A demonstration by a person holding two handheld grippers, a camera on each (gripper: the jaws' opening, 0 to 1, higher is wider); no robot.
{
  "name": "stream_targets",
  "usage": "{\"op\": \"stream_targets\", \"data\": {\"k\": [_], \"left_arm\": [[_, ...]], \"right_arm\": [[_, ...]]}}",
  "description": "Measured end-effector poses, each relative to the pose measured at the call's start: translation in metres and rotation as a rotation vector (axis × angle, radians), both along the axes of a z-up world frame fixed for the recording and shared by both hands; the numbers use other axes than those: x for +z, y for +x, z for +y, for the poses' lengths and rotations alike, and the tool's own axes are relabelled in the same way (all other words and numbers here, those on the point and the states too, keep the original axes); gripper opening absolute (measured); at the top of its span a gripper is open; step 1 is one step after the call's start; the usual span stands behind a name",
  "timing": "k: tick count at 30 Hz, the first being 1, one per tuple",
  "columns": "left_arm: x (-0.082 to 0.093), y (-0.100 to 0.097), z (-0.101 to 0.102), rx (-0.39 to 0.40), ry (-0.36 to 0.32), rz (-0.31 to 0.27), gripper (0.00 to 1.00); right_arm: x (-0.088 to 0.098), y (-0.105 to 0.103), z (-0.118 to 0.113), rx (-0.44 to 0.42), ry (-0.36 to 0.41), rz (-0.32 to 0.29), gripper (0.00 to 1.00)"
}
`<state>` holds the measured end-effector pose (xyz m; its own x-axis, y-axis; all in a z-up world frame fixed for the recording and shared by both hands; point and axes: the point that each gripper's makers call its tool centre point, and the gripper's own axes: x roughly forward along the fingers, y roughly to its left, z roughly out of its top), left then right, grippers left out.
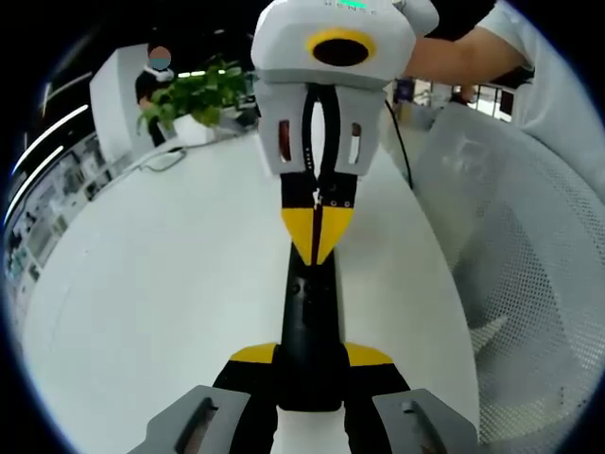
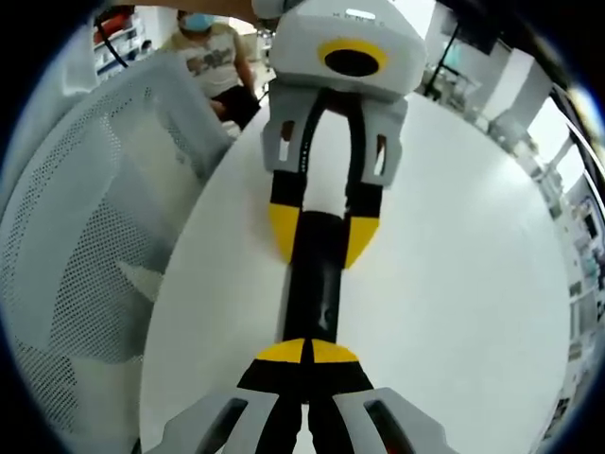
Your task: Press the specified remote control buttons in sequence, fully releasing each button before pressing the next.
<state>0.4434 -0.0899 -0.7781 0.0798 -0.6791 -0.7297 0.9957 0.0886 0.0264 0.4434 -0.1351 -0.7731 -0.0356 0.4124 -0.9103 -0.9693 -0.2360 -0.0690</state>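
Bare round white tabletop (image 1: 170,284) lies open beside the grippers; a white mesh chair back (image 1: 539,284) crowds one edge.

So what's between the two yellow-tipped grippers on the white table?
The long black remote control: the left gripper clamps one end, the shut right gripper touches the other, in the left gripper view.
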Motion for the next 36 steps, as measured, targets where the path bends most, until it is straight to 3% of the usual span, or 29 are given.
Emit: {"op": "stream_targets", "data": {"k": [19, 36], "left_arm": [[0.0000, 0.0003, 0.0002, 0.003, -0.009, 0.003, 0.24], [0.0003, 0.0001, 0.0002, 0.004, -0.005, 0.003, 0.24]], "right_arm": [[-0.0022, 0.0009, 0.0008, -0.016, -0.044, 0.004, 0.00], [-0.0014, 0.0002, 0.0004, -0.021, -0.028, -0.006, 0.00]]}}
